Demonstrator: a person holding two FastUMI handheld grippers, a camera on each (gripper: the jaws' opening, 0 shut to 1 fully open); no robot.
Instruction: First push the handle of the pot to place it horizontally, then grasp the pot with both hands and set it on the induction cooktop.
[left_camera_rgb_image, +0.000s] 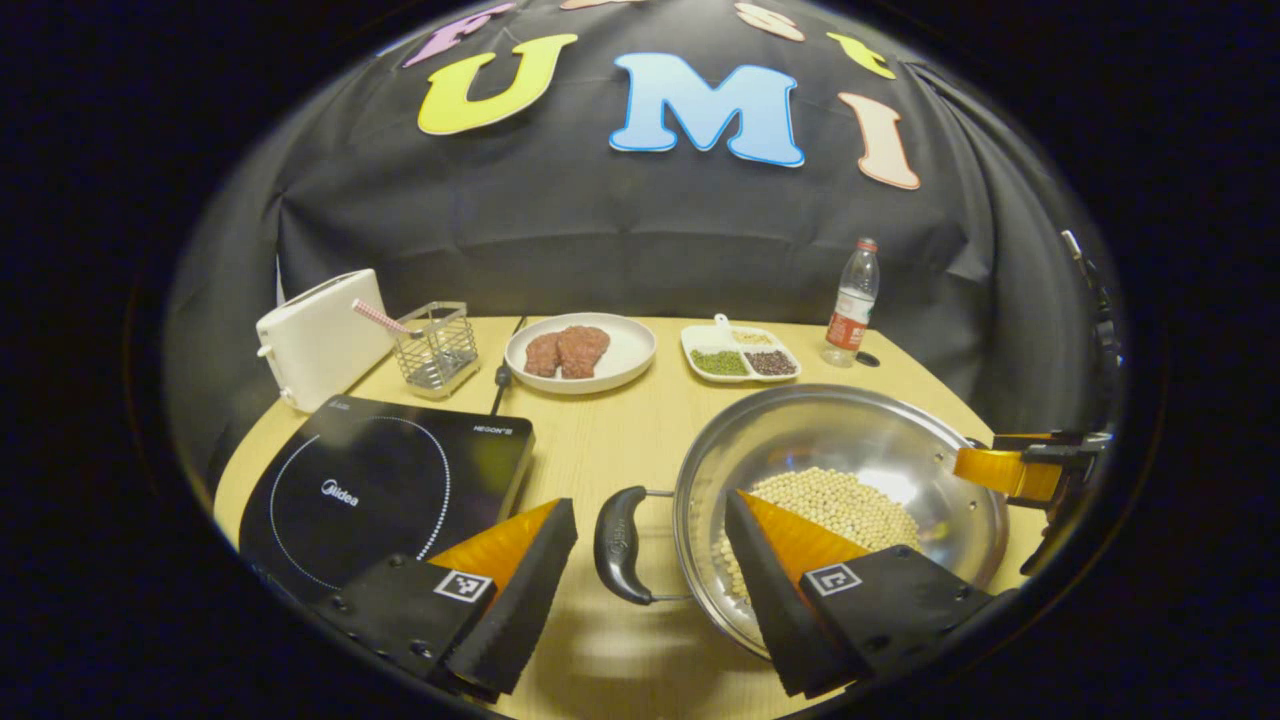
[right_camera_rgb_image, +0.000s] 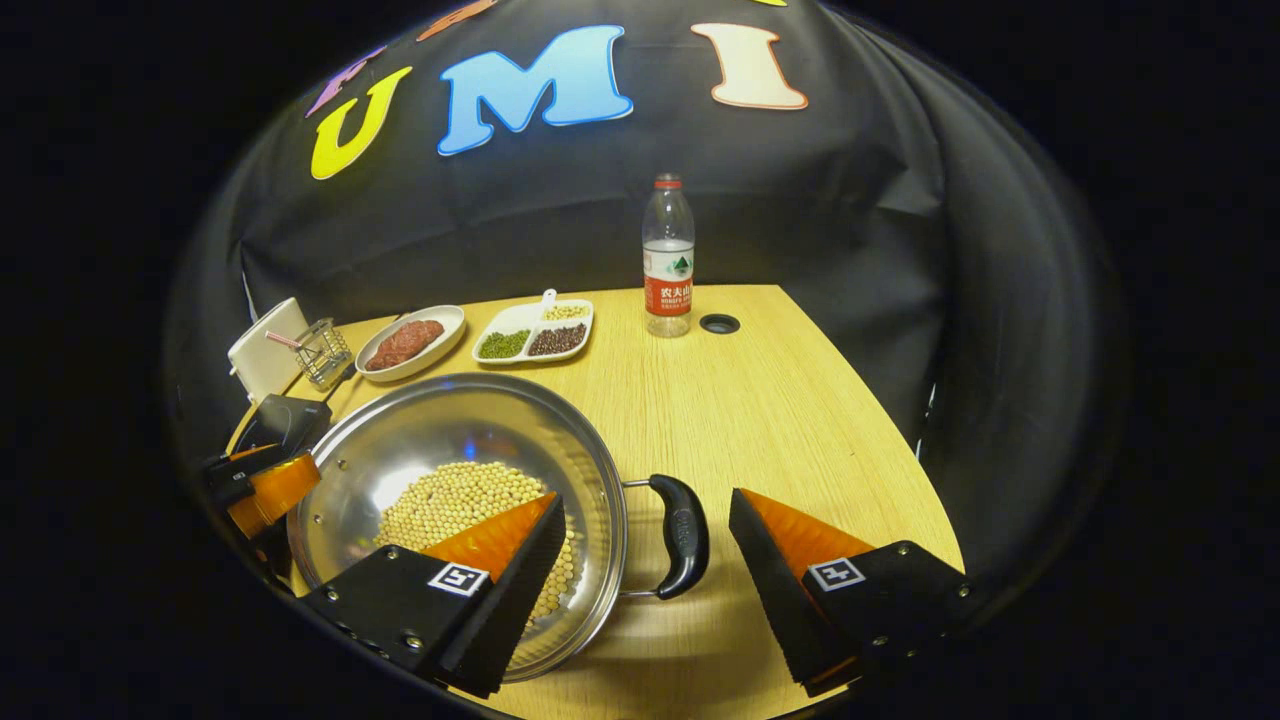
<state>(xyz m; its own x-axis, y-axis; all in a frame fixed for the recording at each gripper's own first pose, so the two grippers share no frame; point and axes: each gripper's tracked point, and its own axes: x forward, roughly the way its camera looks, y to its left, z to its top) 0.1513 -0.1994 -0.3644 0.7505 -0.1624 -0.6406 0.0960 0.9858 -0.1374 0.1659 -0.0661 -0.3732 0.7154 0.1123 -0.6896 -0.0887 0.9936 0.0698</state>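
Observation:
A steel pot (left_camera_rgb_image: 820, 430) holding soybeans (left_camera_rgb_image: 835, 500) stands on the wooden table, right of the black induction cooktop (left_camera_rgb_image: 380, 485). Its black left handle (left_camera_rgb_image: 620, 545) lies between the spread fingers of my open left gripper (left_camera_rgb_image: 648, 510), untouched; one finger hangs over the pot's rim. In the right gripper view, the pot (right_camera_rgb_image: 450, 430) has its black right handle (right_camera_rgb_image: 682, 535) between the fingers of my open right gripper (right_camera_rgb_image: 645, 505), also untouched. Each view shows the other gripper at the pot's far rim: the right gripper (left_camera_rgb_image: 1010, 470), the left gripper (right_camera_rgb_image: 265, 490). The cooktop (right_camera_rgb_image: 285, 420) peeks out behind the pot.
Along the back stand a white toaster (left_camera_rgb_image: 320, 335), a wire basket (left_camera_rgb_image: 435, 345), a plate of meat (left_camera_rgb_image: 580, 352), a divided dish of beans (left_camera_rgb_image: 740, 352) and a water bottle (left_camera_rgb_image: 852, 305). The table's front edge is close under both grippers.

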